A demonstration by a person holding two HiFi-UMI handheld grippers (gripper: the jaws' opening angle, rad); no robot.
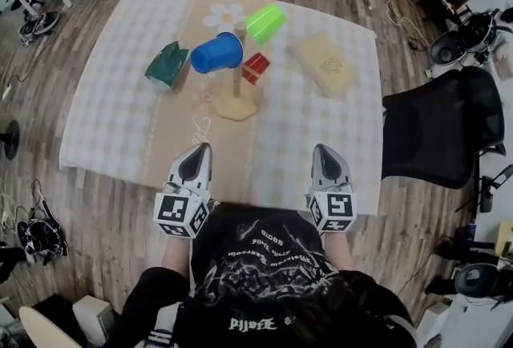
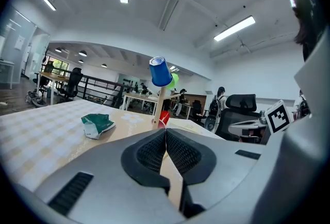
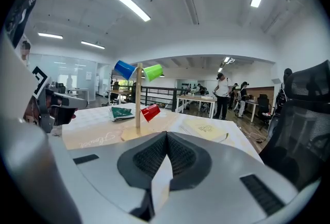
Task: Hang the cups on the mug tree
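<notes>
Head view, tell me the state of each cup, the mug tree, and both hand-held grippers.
mug tree: upright on the table.
blue cup: hung on the mug tree, tilted.
green cup: hung on the mug tree, tilted.
red cup: hung low on the mug tree.
left hand-held gripper: shut, empty.
right hand-held gripper: shut, empty.

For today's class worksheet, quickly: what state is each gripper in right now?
Left gripper: closed, jaws together, holding nothing.
Right gripper: closed, jaws together, holding nothing.
</notes>
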